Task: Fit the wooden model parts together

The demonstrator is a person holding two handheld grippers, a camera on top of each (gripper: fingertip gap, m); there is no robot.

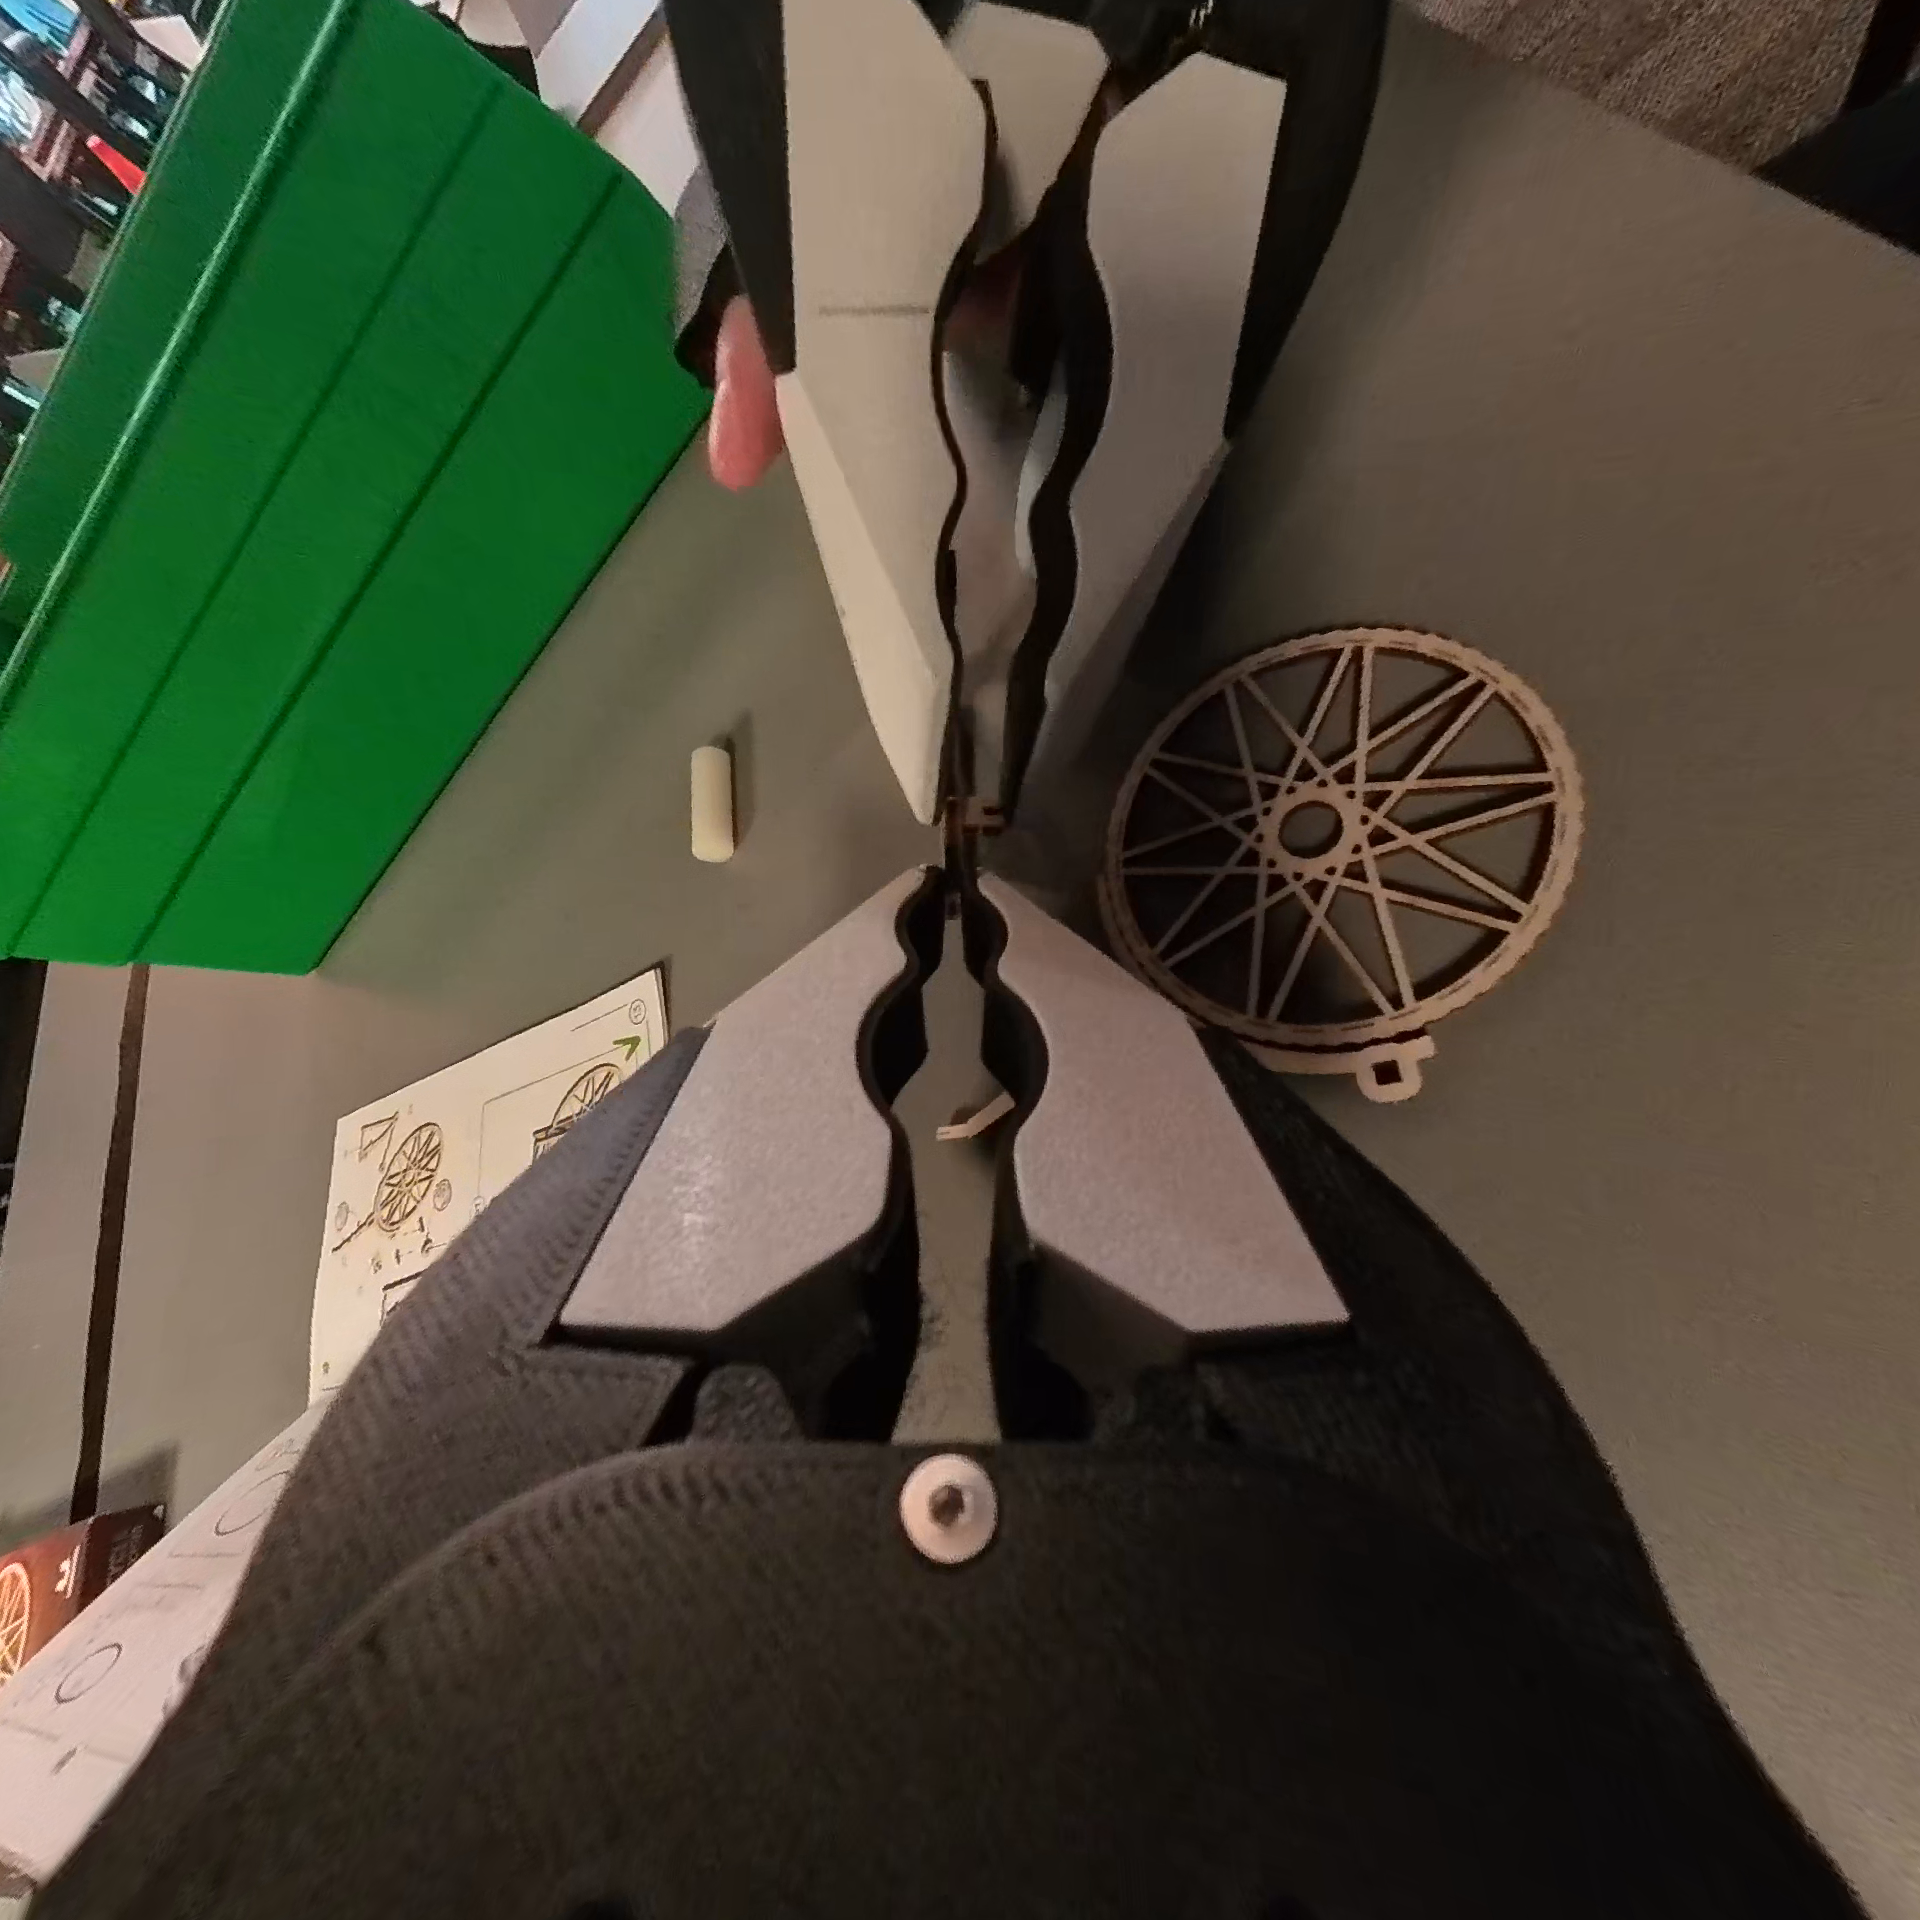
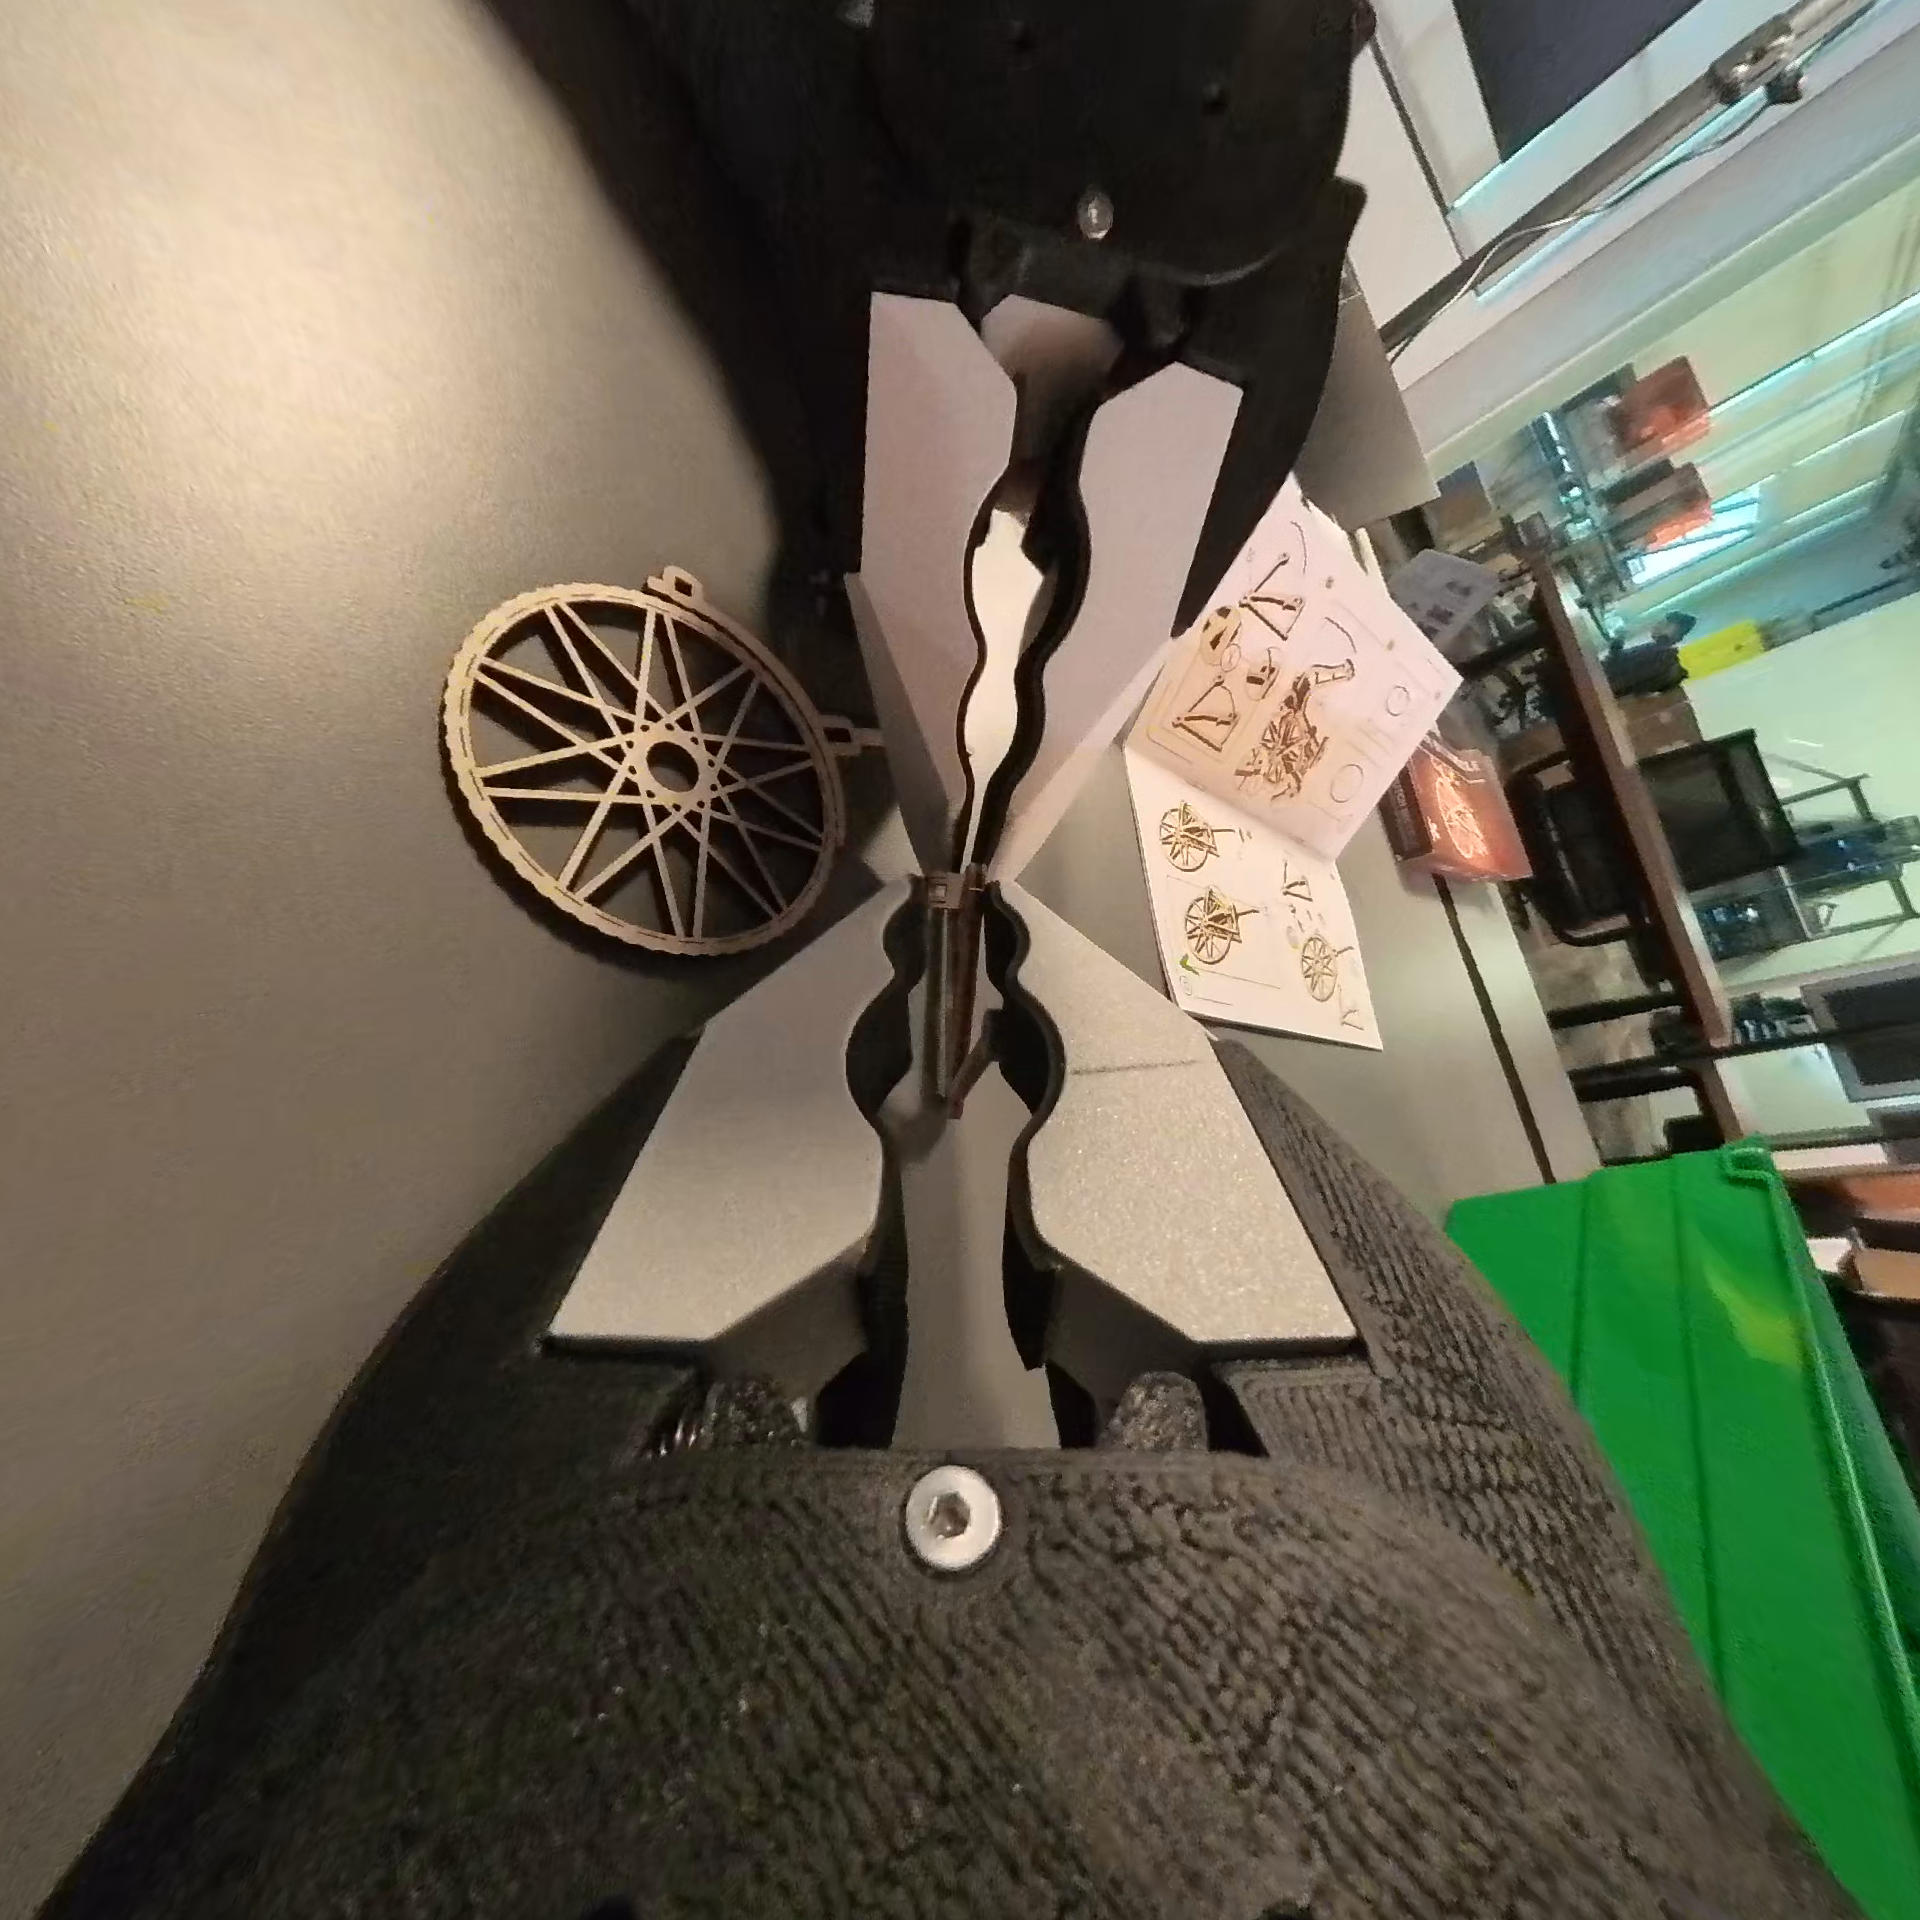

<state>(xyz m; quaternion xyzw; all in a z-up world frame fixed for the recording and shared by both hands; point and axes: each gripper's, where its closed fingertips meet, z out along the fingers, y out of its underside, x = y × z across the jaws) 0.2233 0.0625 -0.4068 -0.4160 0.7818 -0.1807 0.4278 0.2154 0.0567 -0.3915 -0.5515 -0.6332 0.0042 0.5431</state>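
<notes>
My two grippers meet tip to tip above the grey table. In the left wrist view my left gripper (image 1: 954,896) is shut on a thin wooden part (image 1: 972,1118) whose pale end shows between the fingers. My right gripper (image 1: 972,805) comes in from the top, shut on a small slotted wooden part (image 1: 975,823). In the right wrist view my right gripper (image 2: 951,883) is shut on thin dark wooden strips (image 2: 951,987), and the left gripper (image 2: 966,847) faces it. The two parts touch at the tips. A spoked wooden wheel (image 1: 1340,842) lies flat on the table and also shows in the right wrist view (image 2: 644,769).
A green bin (image 1: 312,520) stands beside the work spot and also shows in the right wrist view (image 2: 1714,1455). An instruction sheet (image 1: 488,1143) (image 2: 1268,831), a small white cylinder (image 1: 712,800) and a dark box (image 2: 1455,821) lie on the table. A finger (image 1: 743,405) shows by the right gripper. Both grippers' tips are close together, under 4 cm apart. Both grippers' tips are roughly 6 cm from the spoked wooden wheel (image 1: 1340,842). Seen from the right wrist view (image 2: 636,741) as well.
</notes>
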